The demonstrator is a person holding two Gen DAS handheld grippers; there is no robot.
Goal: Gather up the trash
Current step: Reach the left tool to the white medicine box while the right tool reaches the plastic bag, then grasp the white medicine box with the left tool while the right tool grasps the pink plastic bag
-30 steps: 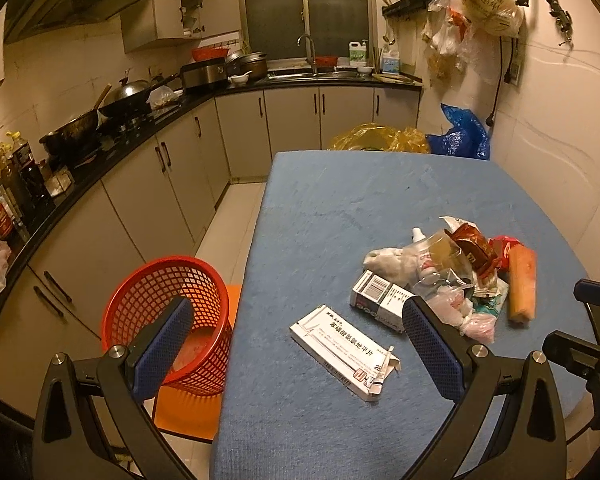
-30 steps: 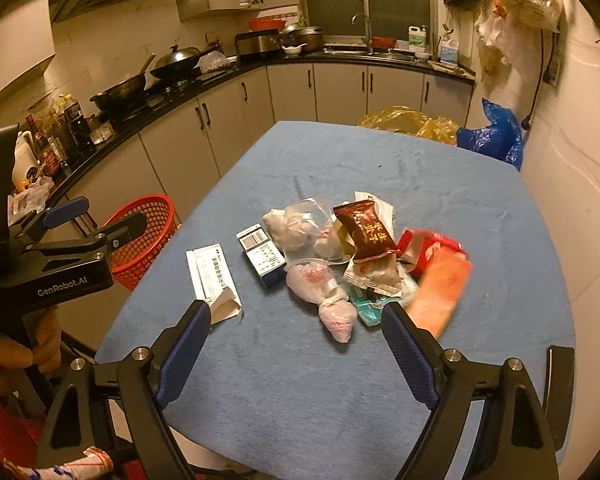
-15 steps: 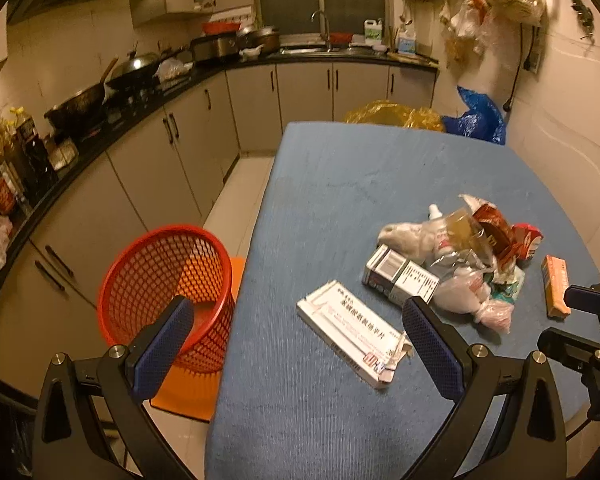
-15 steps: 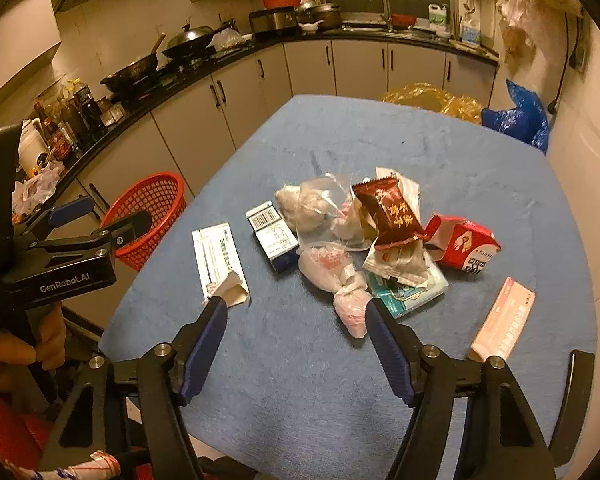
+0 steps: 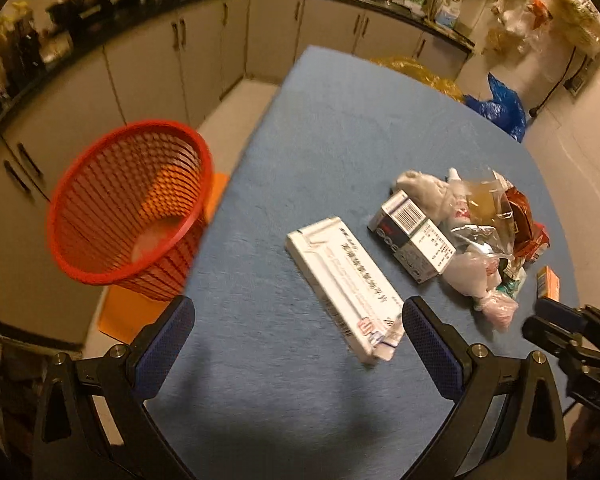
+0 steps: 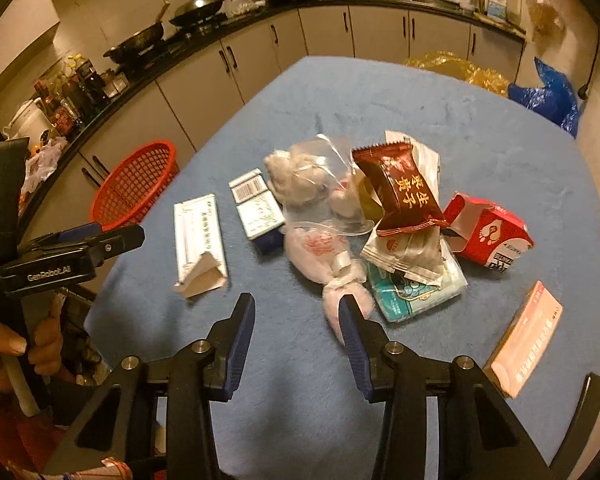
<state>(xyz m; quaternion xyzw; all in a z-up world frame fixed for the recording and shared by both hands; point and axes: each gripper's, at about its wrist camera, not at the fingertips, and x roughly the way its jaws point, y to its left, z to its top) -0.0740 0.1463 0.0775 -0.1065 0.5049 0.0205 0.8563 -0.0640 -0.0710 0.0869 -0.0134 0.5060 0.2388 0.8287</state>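
Two empty hand-held grippers (image 5: 294, 334) (image 6: 296, 312) over one red basket (image 5: 130, 204), four cartons.

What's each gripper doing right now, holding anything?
Left gripper: open, empty, above the table near the long white box.
Right gripper: open, narrower gap, empty, near the pink bag.

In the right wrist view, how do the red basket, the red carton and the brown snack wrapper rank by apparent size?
1. brown snack wrapper and red carton: look alike, so unranked.
2. red basket: smallest, but farther away and partly hidden by the table, so unsure.
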